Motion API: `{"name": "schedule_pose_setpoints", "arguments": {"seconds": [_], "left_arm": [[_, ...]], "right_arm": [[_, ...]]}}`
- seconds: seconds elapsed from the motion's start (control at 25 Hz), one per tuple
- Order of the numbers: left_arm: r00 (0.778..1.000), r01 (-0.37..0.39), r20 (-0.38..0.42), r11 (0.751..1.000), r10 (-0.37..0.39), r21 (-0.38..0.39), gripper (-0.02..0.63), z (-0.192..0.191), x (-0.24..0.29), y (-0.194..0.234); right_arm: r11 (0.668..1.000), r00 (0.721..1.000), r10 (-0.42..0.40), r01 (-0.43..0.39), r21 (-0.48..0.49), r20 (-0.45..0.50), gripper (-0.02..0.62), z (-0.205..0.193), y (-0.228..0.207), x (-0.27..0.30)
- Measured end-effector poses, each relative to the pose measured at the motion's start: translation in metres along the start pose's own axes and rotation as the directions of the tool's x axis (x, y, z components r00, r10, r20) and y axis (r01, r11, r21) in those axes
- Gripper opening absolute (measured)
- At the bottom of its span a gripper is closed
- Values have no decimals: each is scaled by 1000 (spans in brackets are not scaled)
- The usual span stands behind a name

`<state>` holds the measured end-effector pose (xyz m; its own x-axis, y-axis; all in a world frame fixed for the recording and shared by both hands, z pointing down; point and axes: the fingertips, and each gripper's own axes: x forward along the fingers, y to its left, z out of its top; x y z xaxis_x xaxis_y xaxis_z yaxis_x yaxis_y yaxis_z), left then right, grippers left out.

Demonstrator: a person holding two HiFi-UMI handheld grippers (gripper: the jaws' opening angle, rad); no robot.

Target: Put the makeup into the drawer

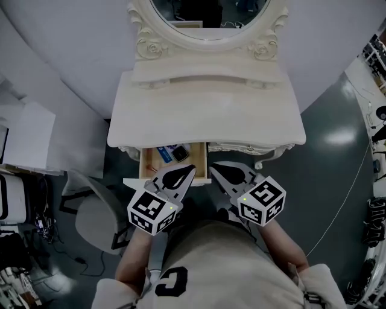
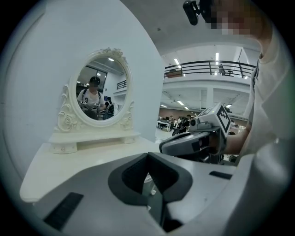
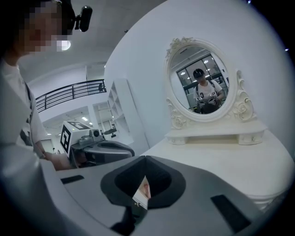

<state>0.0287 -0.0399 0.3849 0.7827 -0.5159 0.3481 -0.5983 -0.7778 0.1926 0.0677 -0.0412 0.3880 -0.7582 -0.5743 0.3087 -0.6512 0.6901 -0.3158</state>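
The white vanity's small drawer (image 1: 146, 164) stands pulled out under the tabletop's front edge. Inside it lie a blue makeup item (image 1: 164, 154) and a dark one (image 1: 180, 154). My left gripper (image 1: 190, 169) is shut and empty, its tip over the drawer's front right corner. My right gripper (image 1: 213, 166) is also shut and empty, just right of the drawer. In the left gripper view the shut left gripper (image 2: 148, 155) points over the tabletop, with the right gripper (image 2: 198, 138) beside it. The right gripper view shows the shut right gripper (image 3: 145, 157) and the left gripper (image 3: 94, 148).
The vanity top (image 1: 205, 114) is bare, with an oval mirror (image 1: 208, 18) on a raised shelf at its back. A grey chair (image 1: 90, 211) stands on the floor at the left. Cables and gear (image 1: 377, 211) lie at the right edge.
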Motion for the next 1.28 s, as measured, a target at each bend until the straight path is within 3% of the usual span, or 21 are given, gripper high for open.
{"name": "schedule_pose_setpoints", "arguments": {"seconds": [0.64,1.28], "left_arm": [[998,-52,-28,999,52,-5,57,-2,41,-86],[999,-53,3,999,53,-4,57,-4,-2,-48]], "right_arm": [[996,997,83,-83,14,10,26,-19,-20,-78],[995,995,95,-95,-12,-5,26,-15,17,-31]]}}
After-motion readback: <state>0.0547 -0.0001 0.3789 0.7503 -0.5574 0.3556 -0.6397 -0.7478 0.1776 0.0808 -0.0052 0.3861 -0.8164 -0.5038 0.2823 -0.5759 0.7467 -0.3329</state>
